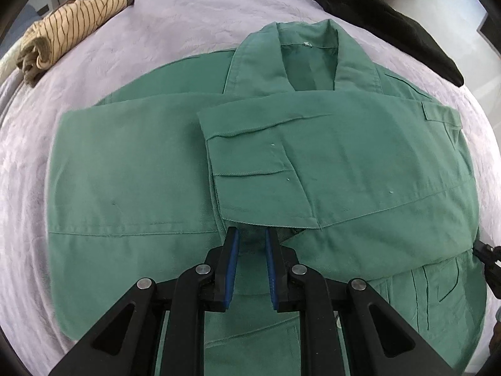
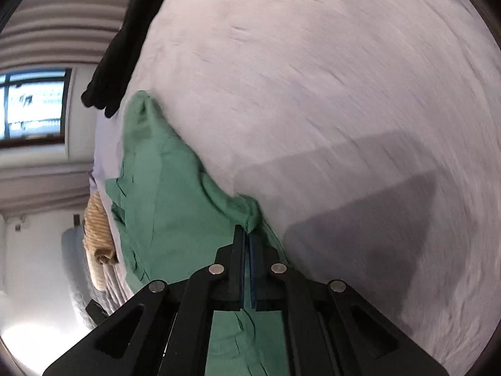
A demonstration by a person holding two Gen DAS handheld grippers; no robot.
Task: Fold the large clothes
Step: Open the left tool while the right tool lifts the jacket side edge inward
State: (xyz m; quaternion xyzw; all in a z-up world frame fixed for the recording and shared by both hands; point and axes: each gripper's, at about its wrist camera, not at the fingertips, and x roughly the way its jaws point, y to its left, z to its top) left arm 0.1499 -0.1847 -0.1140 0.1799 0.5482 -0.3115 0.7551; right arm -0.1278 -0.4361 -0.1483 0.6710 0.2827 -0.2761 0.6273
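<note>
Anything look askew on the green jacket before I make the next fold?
Yes: the green jacket has its two sleeves crossed unevenly, the upper cuff slanting. Its edge is bunched at the right gripper.

A home bedroom: a bed with a pale fleece blanket (image 1: 188,31), scattered clothes (image 1: 72,31), pleated curtains (image 2: 47,15) and a window (image 2: 34,106).
</note>
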